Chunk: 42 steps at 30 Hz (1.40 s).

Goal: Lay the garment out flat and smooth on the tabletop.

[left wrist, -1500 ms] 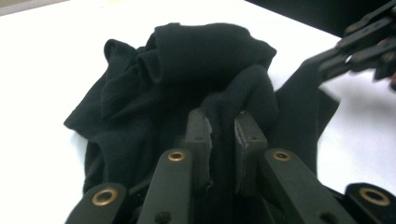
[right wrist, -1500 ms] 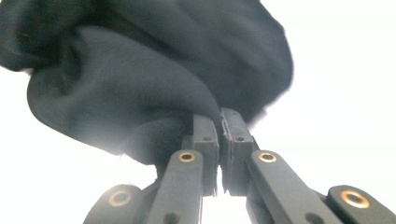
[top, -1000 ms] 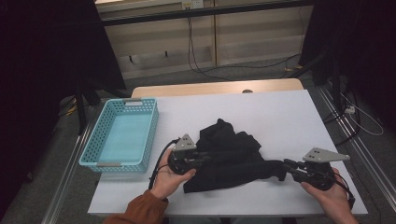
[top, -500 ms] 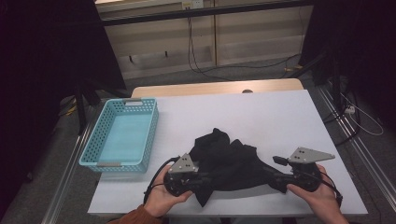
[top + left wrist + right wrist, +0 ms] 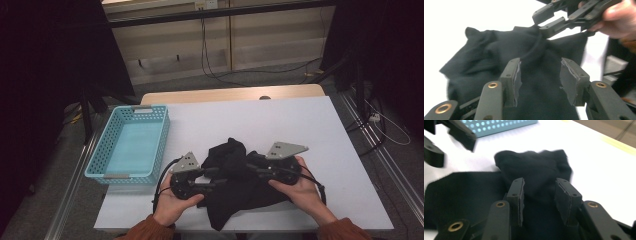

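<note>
A crumpled black garment [image 5: 235,180] lies on the white table [image 5: 300,125] near its front edge. My left gripper [image 5: 212,177] is at the cloth's left side, pointing right. In the left gripper view it [image 5: 540,80] stands open, with the black cloth [image 5: 486,57] under and beyond its pads. My right gripper [image 5: 255,165] points left over the cloth's middle. Seen in its own view, the right gripper [image 5: 539,197] is open, a raised fold of the garment [image 5: 536,167] sitting between and past the jaws. The right gripper [image 5: 546,20] touches the cloth's top edge.
A light blue plastic basket [image 5: 163,145] stands with nothing in it on the table's left side, its corner [image 5: 499,126] near the left gripper [image 5: 451,146]. Bare white table stretches behind and to the right of the garment. Cables run on the floor beyond the table.
My right gripper has moved left toward the middle, closing the distance to the left one. The garment, spread wide before, is now bunched between them.
</note>
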### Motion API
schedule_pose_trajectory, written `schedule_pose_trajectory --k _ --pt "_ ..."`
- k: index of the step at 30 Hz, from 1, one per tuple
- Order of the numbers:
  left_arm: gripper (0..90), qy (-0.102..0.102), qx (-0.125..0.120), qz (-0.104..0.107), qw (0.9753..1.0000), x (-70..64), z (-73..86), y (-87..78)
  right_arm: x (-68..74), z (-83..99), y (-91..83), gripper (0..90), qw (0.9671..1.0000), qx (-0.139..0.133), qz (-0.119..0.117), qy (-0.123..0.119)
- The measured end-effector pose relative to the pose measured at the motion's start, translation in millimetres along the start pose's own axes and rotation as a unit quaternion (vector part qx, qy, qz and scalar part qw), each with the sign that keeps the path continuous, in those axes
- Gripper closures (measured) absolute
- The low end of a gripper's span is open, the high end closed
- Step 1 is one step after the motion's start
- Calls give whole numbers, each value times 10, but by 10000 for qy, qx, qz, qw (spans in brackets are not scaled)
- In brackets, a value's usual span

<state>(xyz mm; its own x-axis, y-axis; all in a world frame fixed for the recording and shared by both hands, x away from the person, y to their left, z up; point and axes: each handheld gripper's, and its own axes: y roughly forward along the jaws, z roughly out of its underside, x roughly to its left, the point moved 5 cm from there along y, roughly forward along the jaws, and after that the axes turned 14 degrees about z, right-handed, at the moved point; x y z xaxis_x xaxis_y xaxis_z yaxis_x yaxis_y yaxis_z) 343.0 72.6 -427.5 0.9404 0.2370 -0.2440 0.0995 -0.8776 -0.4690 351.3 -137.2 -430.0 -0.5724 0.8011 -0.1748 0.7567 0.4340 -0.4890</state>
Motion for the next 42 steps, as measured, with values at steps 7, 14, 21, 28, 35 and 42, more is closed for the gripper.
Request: schedule_pose_trajectory --k 7,14,21,28,35,42 --pt "619 -41 821 -176 9965 188 285 253 222 76 245 580 9990 248 -220 -316" --pt "618 -94 1261 -301 9915 280 433 400 327 231 318 460 9962 583 -327 -551" --pt "603 -62 1256 -314 9916 286 431 407 263 265 326 746 9974 576 -121 -422" --pt "534 -76 1257 -426 9911 325 426 403 -18 270 74 839 9993 338 149 -105" --pt "534 -64 1261 -443 9910 325 427 403 -339 362 -146 839 9980 293 542 121" --pt "615 9 1269 -299 9915 299 424 417 -636 567 -353 826 9944 360 856 509"
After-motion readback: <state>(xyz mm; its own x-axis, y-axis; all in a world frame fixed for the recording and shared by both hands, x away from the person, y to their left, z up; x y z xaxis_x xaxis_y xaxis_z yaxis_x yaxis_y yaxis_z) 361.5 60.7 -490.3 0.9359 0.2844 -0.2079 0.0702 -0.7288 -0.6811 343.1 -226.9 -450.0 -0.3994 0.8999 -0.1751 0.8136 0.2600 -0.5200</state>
